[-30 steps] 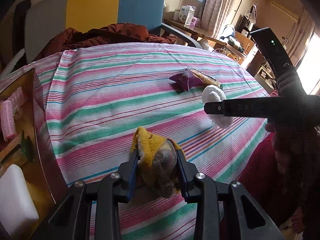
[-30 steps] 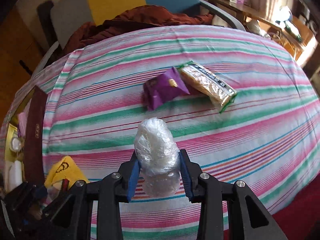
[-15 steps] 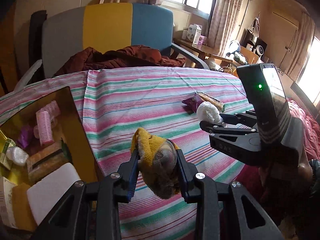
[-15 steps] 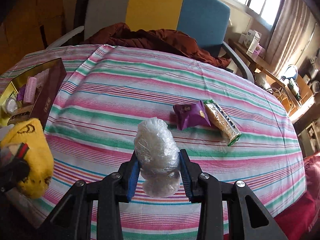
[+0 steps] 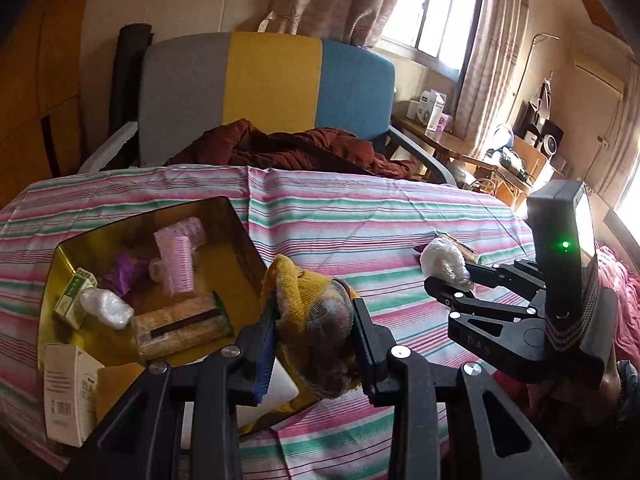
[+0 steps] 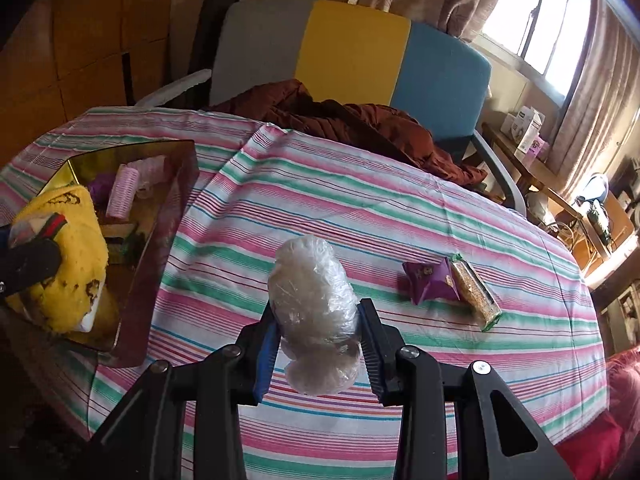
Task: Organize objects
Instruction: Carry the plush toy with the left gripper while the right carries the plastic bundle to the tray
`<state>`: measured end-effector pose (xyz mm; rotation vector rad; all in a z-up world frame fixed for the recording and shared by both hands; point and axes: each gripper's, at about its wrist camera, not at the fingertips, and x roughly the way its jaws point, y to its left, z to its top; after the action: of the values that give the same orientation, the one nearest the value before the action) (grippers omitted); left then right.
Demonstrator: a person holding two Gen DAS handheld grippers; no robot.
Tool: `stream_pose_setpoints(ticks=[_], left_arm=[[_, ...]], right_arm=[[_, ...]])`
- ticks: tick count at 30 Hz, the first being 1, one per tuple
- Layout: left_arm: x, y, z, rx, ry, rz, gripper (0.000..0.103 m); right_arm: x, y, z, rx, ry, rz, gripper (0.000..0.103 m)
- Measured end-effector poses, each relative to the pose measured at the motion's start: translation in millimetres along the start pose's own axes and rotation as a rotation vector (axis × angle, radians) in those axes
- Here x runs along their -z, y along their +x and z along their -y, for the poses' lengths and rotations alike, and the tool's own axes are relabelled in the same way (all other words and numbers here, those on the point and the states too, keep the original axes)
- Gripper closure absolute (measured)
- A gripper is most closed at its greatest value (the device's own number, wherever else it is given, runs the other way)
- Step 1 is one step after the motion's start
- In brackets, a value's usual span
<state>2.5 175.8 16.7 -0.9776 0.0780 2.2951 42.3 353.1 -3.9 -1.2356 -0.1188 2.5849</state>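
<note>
With several items lying in the box (image 5: 224, 216), the left hand-held gripper (image 5: 312, 336) is gripping a yellow sock (image 5: 304, 300), the right hand-held gripper (image 6: 318, 336) is clasping a plastic-wrapped bundle (image 6: 314, 300), and two snack packets (image 6: 432, 282) are waiting on the desk (image 6: 360, 208).

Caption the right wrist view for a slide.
Right gripper holds a plastic-wrapped bundle above the striped tablecloth; two snack packets remain, box at left.

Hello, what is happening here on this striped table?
A person is tidying loose items into a gold box. The left gripper holds a yellow sock at the box's edge. The right gripper holds a plastic-wrapped bundle above the tablecloth. A purple packet and a snack bar still lie there.
</note>
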Motion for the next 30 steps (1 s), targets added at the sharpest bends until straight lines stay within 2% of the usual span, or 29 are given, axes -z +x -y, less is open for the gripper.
stream_pose_setpoints(ticks=[15, 30], left_arm=[[1.2, -44.7, -100.0, -0.172, -0.172, 0.086, 0.069], [19.6, -66.0, -160.4, -0.264, -0.293, 0.089, 0.069]], right_arm=[[-45.2, -24.9, -94.5, -0.105, -0.156, 0.109, 0.064], [-58.8, -23.0, -174.9, -0.19, -0.306, 0.139, 0.064]])
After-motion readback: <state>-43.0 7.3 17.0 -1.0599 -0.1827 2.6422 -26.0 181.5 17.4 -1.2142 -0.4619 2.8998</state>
